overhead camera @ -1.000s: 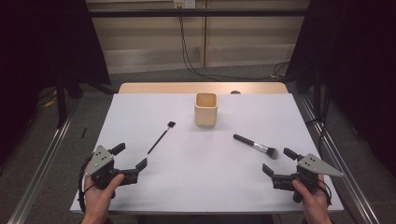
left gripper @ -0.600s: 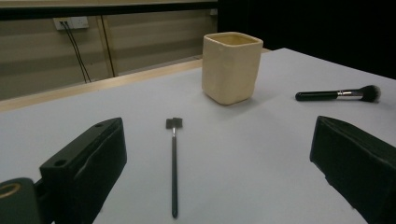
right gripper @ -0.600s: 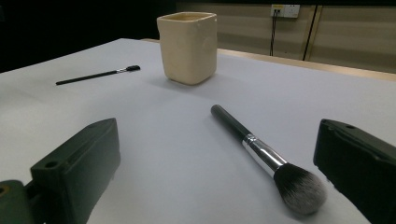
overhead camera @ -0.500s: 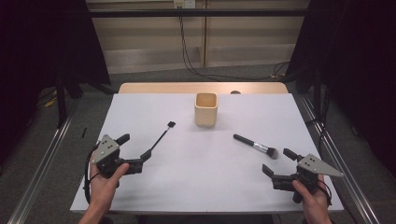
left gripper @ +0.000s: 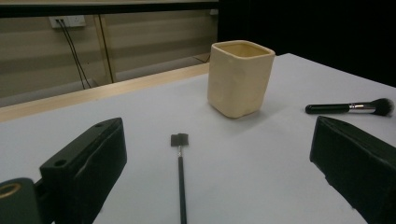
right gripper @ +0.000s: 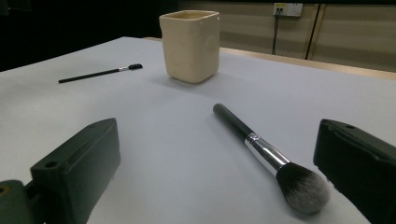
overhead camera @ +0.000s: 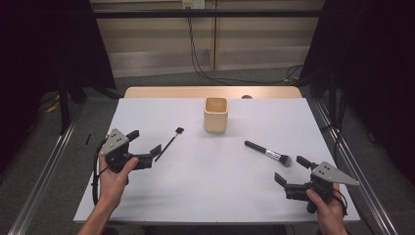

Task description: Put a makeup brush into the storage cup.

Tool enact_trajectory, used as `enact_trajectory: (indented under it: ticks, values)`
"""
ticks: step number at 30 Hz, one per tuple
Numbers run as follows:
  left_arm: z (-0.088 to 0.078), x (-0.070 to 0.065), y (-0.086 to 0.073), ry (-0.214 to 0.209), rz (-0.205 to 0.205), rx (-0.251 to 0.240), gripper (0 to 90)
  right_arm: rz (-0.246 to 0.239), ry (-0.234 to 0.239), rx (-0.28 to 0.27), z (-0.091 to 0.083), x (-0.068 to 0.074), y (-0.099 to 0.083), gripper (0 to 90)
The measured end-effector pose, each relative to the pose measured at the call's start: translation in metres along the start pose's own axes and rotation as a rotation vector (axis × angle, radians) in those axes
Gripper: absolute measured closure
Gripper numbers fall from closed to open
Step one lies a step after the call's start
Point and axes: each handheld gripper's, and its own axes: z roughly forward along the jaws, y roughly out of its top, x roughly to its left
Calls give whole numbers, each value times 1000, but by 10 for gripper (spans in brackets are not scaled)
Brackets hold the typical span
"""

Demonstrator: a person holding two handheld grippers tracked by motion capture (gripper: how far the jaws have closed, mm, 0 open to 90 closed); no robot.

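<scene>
Black curtains (overhead camera: 44,44) flank a beige wall (overhead camera: 161,39) with cables (overhead camera: 195,54).

The cup (overhead camera: 216,113) is plain cream. Both brushes (overhead camera: 268,153) (overhead camera: 168,143) are black, the bigger with a silver band. The counter (overhead camera: 205,181) is white.

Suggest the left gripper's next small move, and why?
Probably ease the left hand-held gripper forward and down along the thin brush, then close. Its jaws stand open with the handle lying between them in the left gripper view, flat on the table and not yet gripped. The cup stands beyond.
</scene>
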Motion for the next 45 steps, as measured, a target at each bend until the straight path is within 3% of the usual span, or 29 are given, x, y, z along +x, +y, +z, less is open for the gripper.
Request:
enact_trajectory:
  ticks: [15, 23, 28, 35, 45]
  values:
    - [32, 7, 22, -8, 22, 17, 39, 2, 4, 1, 0, 0, 0, 2]
    - [47, 9, 33, 0, 26, 2, 39, -2, 7, 5, 0, 0, 0, 2]
    - [57, 13, 33, 11, 14, -9, 39, 0, 9, 4, 0, 0, 0, 2]
    - [70, 19, 36, 36, 16, 2, 39, 0, 7, 4, 0, 0, 0, 2]
    - [87, 25, 42, 39, 14, 30, 39, -1, 5, 8, 0, 0, 0, 2]
